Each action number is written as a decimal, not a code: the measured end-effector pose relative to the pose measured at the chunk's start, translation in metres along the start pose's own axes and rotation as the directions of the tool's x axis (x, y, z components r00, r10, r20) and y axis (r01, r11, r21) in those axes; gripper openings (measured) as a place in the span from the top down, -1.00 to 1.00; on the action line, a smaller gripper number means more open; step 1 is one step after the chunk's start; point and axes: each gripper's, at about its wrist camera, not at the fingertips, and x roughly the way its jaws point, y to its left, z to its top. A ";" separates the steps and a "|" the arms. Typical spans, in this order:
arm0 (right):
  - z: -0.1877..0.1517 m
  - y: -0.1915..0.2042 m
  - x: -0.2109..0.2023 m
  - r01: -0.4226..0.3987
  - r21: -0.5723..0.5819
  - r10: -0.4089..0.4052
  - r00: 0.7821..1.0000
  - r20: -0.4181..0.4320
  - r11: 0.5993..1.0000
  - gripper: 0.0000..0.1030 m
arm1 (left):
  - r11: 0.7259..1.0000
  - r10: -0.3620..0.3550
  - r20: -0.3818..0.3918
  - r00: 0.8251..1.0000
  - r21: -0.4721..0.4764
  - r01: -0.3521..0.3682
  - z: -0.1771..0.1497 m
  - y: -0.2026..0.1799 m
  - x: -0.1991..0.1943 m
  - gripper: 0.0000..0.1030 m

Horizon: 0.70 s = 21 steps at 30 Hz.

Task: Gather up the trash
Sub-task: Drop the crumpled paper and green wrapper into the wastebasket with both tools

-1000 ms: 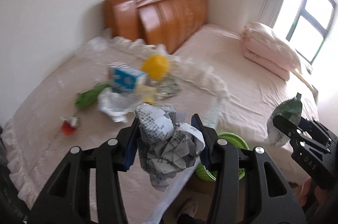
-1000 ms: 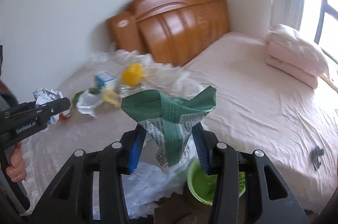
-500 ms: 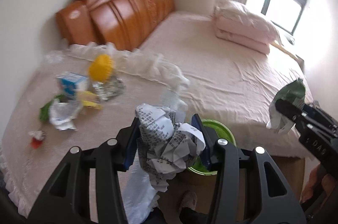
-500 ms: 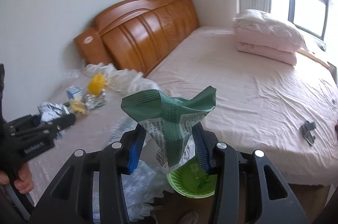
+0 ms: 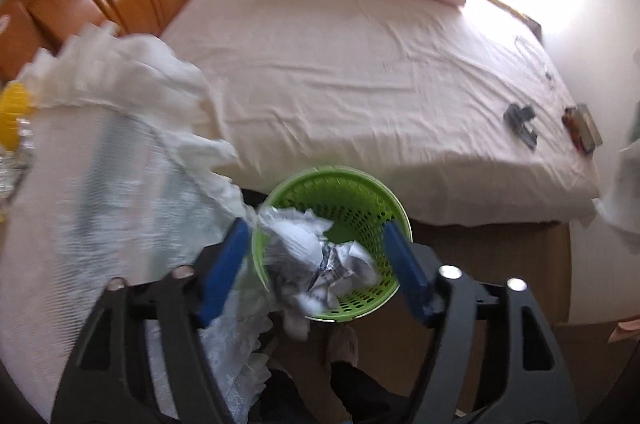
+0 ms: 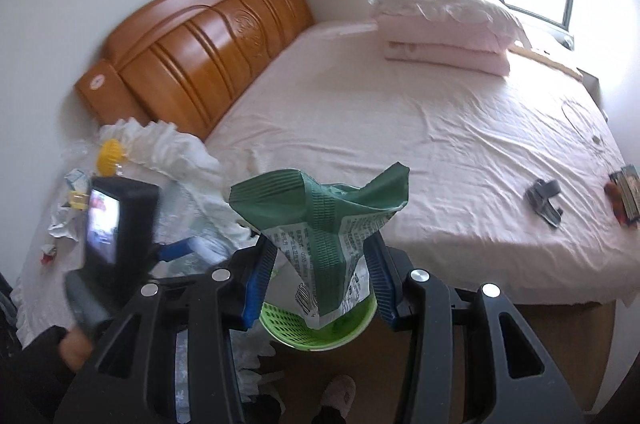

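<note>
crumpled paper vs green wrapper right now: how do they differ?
The crumpled paper is white, balled up and loose between the left gripper's just-opened jaws; the green wrapper is flat-creased and pinched upright by the right gripper. Both are over the green basket.

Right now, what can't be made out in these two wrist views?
- Crumpled paper: left view, motion blur; touching the green basket or falling, can't tell.
- Basket floor: paper hides it; in right view, the green snack bag does.
- Trash on the white cloth: right view, small, partly behind the left gripper.
</note>
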 end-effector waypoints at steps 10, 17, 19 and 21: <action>0.000 -0.026 0.022 -0.036 0.023 0.037 0.999 -0.034 0.999 0.12 | 0.998 0.010 -0.035 0.999 -0.060 -0.012 0.008 -0.010 0.021 -0.79; 0.006 -0.025 0.030 -0.060 0.008 0.060 0.998 -0.030 0.998 0.12 | 0.993 -0.002 0.061 0.998 -0.118 0.009 0.019 0.004 -0.031 -0.85; 0.006 -0.022 0.038 -0.076 0.001 0.076 0.996 -0.036 0.997 0.12 | 0.991 -0.003 0.107 0.994 -0.131 0.017 0.018 0.011 -0.053 -0.85; 0.005 -0.017 0.054 -0.097 -0.008 0.097 0.994 -0.055 0.995 0.11 | 0.991 0.008 0.141 0.990 -0.131 0.011 0.016 0.018 -0.073 -0.85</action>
